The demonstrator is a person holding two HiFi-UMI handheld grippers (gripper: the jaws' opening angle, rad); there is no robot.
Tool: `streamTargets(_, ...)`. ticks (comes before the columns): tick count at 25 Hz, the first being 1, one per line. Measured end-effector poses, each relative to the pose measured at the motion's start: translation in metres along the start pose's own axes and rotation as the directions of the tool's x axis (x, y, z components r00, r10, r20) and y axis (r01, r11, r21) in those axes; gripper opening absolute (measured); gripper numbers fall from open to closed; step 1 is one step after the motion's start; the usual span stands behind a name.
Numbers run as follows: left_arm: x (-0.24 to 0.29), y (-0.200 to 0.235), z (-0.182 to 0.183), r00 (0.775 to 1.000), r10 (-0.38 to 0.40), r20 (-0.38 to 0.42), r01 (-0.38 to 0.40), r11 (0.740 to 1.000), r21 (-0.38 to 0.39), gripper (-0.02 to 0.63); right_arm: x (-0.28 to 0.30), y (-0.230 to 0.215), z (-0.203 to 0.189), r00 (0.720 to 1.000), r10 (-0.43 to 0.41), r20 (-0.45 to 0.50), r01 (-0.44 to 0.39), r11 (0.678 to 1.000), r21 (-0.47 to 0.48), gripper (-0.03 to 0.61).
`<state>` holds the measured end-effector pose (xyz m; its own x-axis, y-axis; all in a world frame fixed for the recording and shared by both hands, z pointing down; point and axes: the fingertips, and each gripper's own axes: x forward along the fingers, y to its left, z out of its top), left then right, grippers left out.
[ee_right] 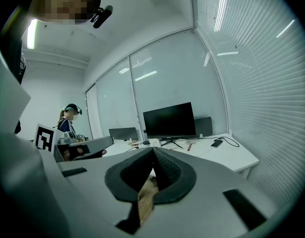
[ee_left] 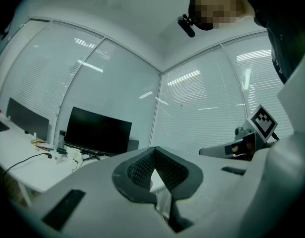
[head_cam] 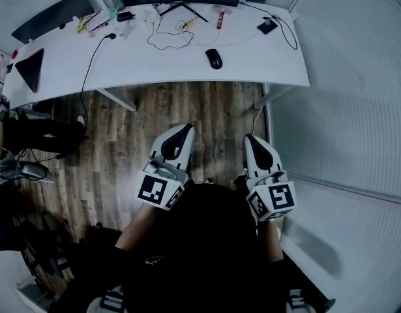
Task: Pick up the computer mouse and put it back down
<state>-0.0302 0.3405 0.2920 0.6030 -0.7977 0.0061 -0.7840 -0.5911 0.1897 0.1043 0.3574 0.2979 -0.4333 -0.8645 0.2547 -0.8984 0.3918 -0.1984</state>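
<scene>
At the left end of the desk, caught clearly only in the right gripper view: a person wearing headgear. Short of the desk's front edge, over wood floor: left gripper, jaws pressed together on nothing, as read in its own view. On the desk, right of middle near that front edge, plain only from the head view: computer mouse, well apart from both grippers. Short of the desk's right corner: right gripper, likewise closed and empty
</scene>
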Motion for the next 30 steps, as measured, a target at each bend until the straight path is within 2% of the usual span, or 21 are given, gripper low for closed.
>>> streamTargets(13, 0.050, 0.090, 0.014, 0.997, -0.070, -0.021, 0.071, 0.997, 0.026, 0.006, 0.103, -0.003, 0.013, 0.998, -0.065, -0.025, 0.066, 0.998, 0.021, 0.000)
streamTargets(20, 0.060, 0.144, 0.015, 0.998, -0.059, -0.017, 0.059, 0.998, 0.011, 0.006, 0.156, 0.005, 0.021, 0.997, -0.083, -0.009, 0.083, 0.996, 0.021, 0.002)
streamTargets(30, 0.083, 0.171, 0.001, 0.997, -0.050, -0.063, 0.049, 0.999, -0.010, 0.006, 0.193, -0.012, 0.014, 0.994, -0.098, -0.057, 0.101, 0.993, 0.055, 0.011)
